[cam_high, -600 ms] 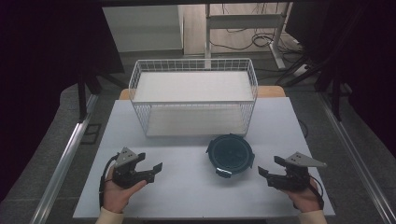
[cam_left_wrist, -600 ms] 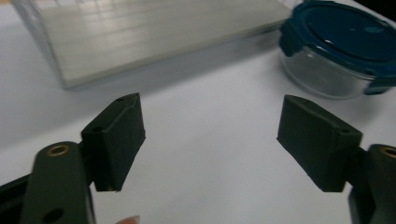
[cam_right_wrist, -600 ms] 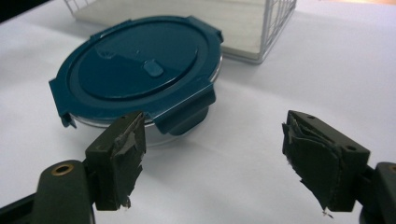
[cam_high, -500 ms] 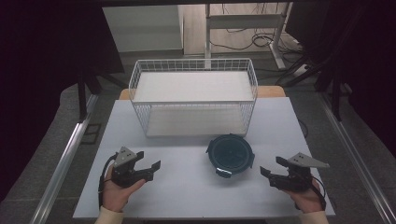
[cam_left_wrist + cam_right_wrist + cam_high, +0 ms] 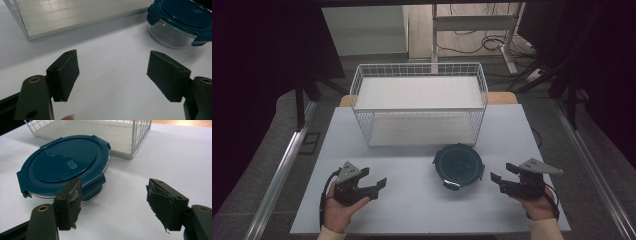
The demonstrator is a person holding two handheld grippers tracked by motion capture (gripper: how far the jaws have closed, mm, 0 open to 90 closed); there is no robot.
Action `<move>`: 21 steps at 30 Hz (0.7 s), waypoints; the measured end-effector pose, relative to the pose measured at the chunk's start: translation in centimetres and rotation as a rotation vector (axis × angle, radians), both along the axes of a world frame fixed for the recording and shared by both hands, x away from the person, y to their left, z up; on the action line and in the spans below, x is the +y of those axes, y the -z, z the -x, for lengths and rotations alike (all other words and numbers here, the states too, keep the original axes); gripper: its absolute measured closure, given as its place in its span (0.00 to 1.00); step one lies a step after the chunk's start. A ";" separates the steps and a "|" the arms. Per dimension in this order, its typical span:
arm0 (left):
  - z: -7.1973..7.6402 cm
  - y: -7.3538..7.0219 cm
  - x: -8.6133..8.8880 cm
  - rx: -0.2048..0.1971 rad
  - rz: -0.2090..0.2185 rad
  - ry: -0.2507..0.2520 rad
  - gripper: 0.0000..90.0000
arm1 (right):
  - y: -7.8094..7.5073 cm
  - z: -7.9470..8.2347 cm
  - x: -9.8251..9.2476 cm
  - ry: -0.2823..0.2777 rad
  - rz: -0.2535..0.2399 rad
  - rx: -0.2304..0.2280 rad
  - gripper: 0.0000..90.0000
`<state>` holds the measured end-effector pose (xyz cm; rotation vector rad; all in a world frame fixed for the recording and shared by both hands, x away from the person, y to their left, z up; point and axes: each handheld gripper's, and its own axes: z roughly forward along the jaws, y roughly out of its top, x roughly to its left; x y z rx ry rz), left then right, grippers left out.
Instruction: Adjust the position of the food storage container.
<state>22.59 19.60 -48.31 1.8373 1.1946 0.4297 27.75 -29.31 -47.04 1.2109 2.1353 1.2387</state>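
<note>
Nearest the camera, the left gripper and the right gripper were held over the white table, jaws spread wide, nothing gripped, hardly shifted from a moment earlier. Between them, farther on, the lidded glass container was left unmoved before the wire basket.

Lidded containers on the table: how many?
1. The round glass container with a blue lid sits on the white table in front of the wire basket, between both open grippers, nearer the right gripper.
</note>
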 end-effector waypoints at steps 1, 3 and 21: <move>0.0 0.0 0.0 0.000 0.000 0.000 0.28 | 0.0 -0.1 0.0 0.002 -0.006 0.002 0.34; 0.2 0.0 0.0 0.002 -0.005 -0.007 0.28 | -0.2 -0.1 0.2 0.000 -0.021 0.006 0.37; 0.9 -1.0 -1.0 -0.029 -0.053 -0.006 0.28 | -1.3 -2.5 1.5 -0.072 -0.004 0.081 0.78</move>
